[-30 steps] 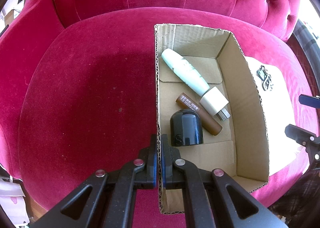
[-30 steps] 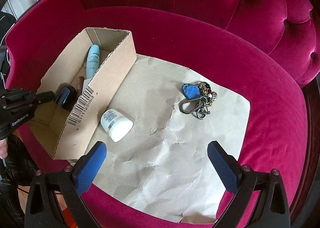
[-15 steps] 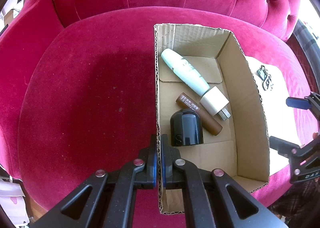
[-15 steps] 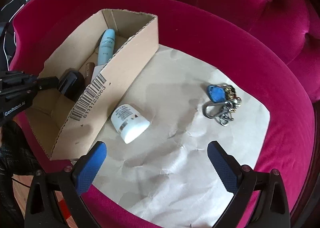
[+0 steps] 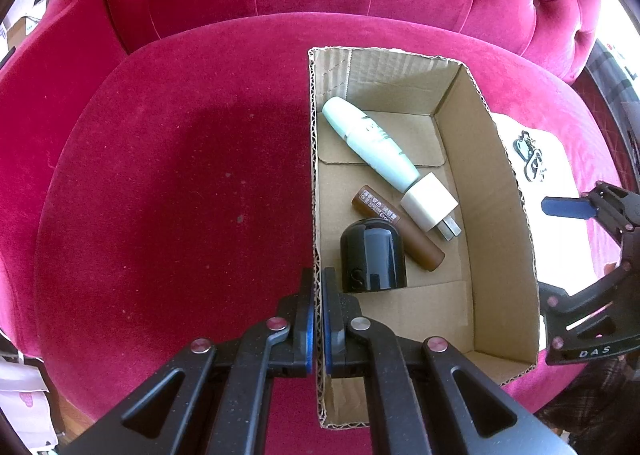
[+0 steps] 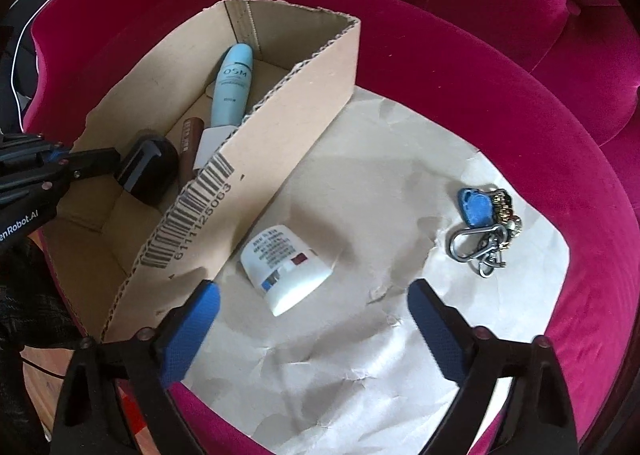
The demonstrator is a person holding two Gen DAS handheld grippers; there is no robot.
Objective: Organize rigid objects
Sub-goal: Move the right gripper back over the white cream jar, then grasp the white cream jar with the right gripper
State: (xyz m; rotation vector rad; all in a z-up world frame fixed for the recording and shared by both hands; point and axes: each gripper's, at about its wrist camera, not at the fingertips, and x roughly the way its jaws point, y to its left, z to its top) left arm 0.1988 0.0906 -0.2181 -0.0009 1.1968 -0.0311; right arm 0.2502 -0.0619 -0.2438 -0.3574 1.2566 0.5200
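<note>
The wide-open right claw (image 6: 312,319) had moved closer to the small white plastic tube (image 6: 286,267), ready to grab it; the left claw (image 5: 318,295) stayed pinched on the brown cardboard box's (image 5: 496,191) wall.

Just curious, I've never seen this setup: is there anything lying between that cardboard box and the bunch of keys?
Yes. In the right wrist view, a small white tube lies on the paper sheet between the cardboard box and the bunch of keys, close beside the box's wall.

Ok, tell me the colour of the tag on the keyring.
Blue; the tag shows best in the right wrist view.
</note>
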